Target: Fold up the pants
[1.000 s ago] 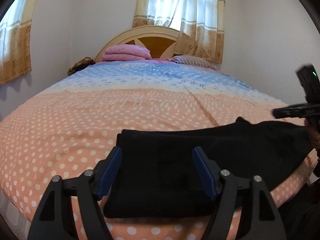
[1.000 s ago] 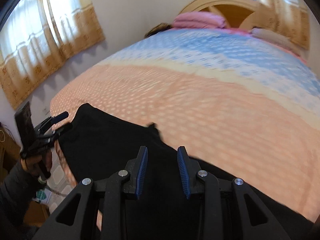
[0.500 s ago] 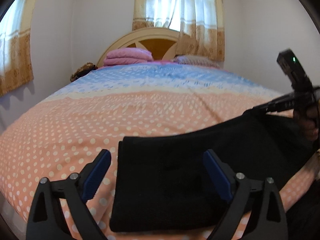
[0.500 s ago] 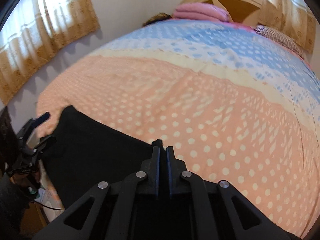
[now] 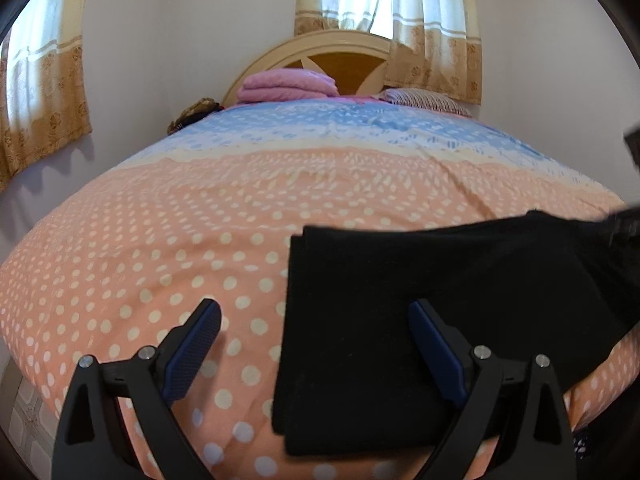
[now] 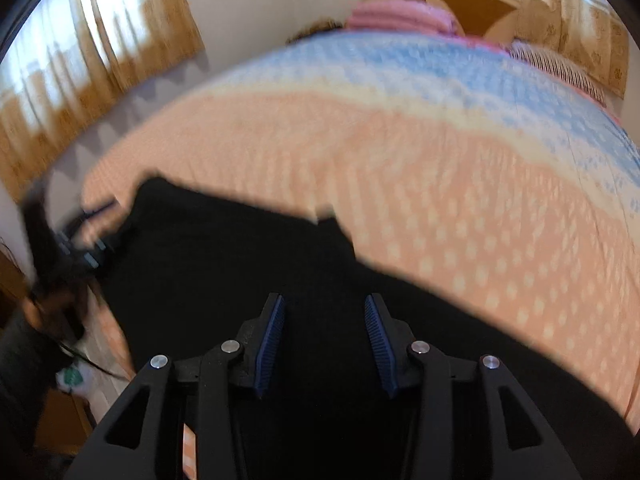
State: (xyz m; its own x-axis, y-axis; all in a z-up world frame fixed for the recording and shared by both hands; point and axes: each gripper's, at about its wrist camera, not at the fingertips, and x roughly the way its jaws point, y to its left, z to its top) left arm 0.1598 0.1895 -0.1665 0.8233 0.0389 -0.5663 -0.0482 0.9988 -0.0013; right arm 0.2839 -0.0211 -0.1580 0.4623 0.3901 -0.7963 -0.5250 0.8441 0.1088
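Work surface: one bed [image 5: 168,248] covered by a polka-dot bedspread, peach with white dots over the near part, a cream band, then blue toward the headboard [image 5: 316,46]. The headboard is arched, cream with an orange-brown inset, and stands against a plain pale wall.

Room: two curtained windows are visible. One curtain [image 5: 424,20] hangs directly behind the headboard; the second curtain [image 5: 40,92] hangs on the side wall, left of the headboard in the left wrist view. Both are white above with a tan patterned lower band.

Item count, relative to the headboard:
- One folded pink blanket [image 5: 288,86], directly in front of the headboard.
- One striped pillow [image 5: 428,101], beside the blanket, below the curtain.
- One dark brown object [image 5: 192,114] at the bed corner left of the headboard; type cannot be determined.
- One pair of black pants [image 5: 400,320], at the bed edge farthest from the headboard, lying flat with a straight folded left edge.

Left gripper [image 5: 316,344]: jaws spread wide, hovering over the folded left edge of the pants, gripping nothing.

Right gripper [image 6: 324,338]: jaws spread, positioned above the black fabric; the view is motion-blurred, and contact with the fabric cannot be determined.
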